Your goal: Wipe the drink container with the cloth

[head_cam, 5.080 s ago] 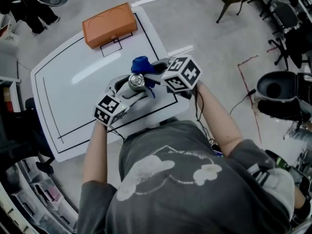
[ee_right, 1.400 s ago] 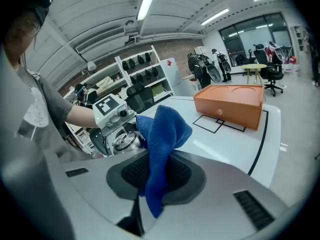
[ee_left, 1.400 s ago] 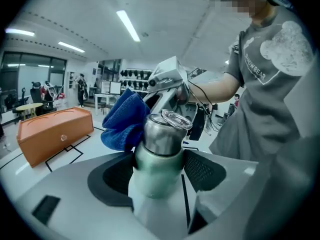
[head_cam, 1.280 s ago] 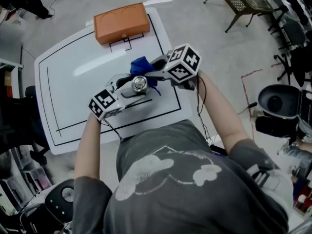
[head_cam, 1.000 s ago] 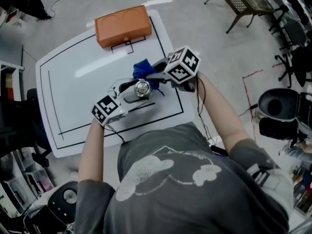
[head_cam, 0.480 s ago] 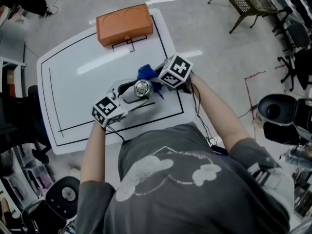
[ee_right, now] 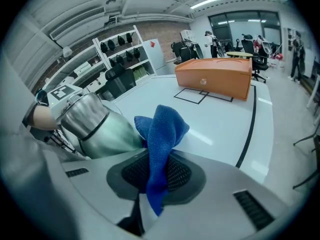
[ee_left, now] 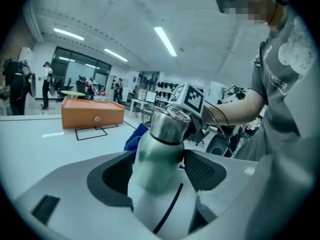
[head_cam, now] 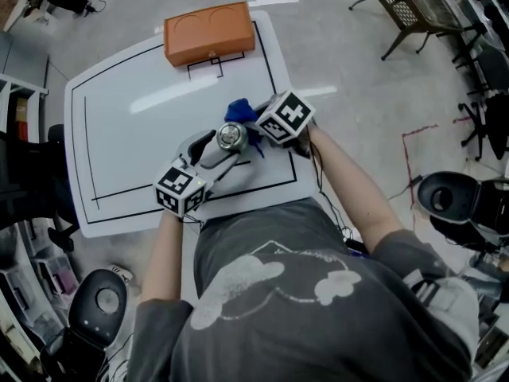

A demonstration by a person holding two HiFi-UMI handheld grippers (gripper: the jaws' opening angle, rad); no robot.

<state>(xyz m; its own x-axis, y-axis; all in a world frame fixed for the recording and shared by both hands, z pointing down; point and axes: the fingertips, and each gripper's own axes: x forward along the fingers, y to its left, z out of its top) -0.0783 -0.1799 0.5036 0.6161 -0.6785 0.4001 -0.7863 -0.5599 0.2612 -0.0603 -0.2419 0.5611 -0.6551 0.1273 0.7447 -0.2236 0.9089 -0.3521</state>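
Shirt: grey short-sleeved T-shirt (head_cam: 318, 309); white cloud-shaped print on the back
Left gripper (ee_left: 159, 156): light grey moulded shell; black mesh-textured pads (ee_left: 202, 170) inside the jaws
Right gripper (ee_right: 157, 166): matching grey shell and black mesh
Marker cubes: left cube (head_cam: 180, 189), right cube (head_cam: 284, 118); behind each gripper's jaws; black-and-white squares
Cable (head_cam: 321, 183): thin, black; trails from the right gripper's rear

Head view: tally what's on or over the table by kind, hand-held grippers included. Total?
steel bottle: 1
blue cloth: 1
orange box: 1
hand-held grippers: 2, the left hand-held gripper and the right hand-held gripper
Total: 5
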